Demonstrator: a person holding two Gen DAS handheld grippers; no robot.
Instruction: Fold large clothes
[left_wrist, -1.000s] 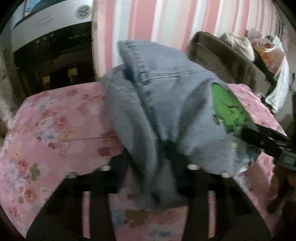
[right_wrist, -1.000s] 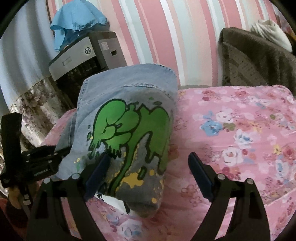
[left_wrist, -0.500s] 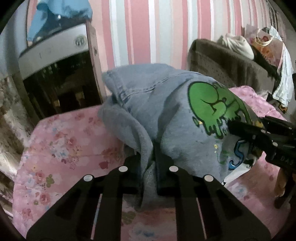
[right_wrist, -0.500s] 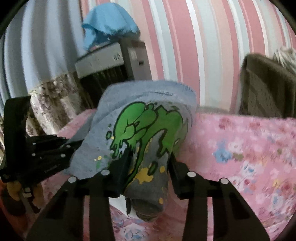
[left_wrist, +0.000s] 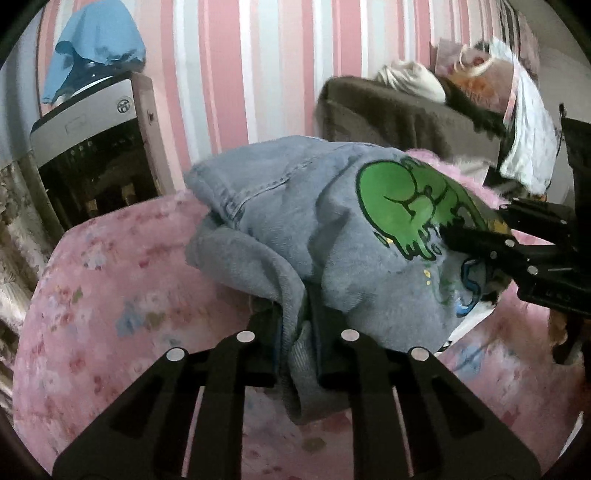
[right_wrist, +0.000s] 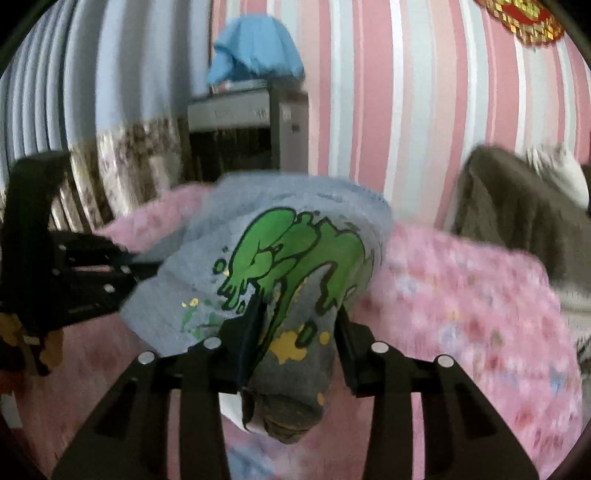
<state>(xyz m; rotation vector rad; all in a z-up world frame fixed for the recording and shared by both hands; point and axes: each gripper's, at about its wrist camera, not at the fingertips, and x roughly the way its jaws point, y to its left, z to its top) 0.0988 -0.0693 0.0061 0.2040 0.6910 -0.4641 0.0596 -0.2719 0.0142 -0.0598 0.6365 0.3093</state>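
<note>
A grey-blue denim garment (left_wrist: 314, 206) with a green cartoon print (right_wrist: 295, 254) hangs bunched above the pink floral bed cover (left_wrist: 110, 295). My left gripper (left_wrist: 295, 314) pinches a thick fold of its plain side. Its jaws are opening slightly, and the cloth is still pressed between them. My right gripper (right_wrist: 299, 317) is shut on the printed side, with fabric bulging below its pads. In the left wrist view the right gripper (left_wrist: 454, 236) reaches in from the right onto the print. The left gripper (right_wrist: 140, 266) shows at the left of the right wrist view.
A grey appliance (left_wrist: 92, 122) with a blue cloth (left_wrist: 92, 48) on top stands against the striped wall at the left. A brown covered seat (left_wrist: 399, 114) piled with white clothes (left_wrist: 410, 77) sits behind the bed at the right.
The right gripper went from wide open around the printed part to shut on it, and the left tightened on its fold. Both have since carried the garment up and across the bed.
</note>
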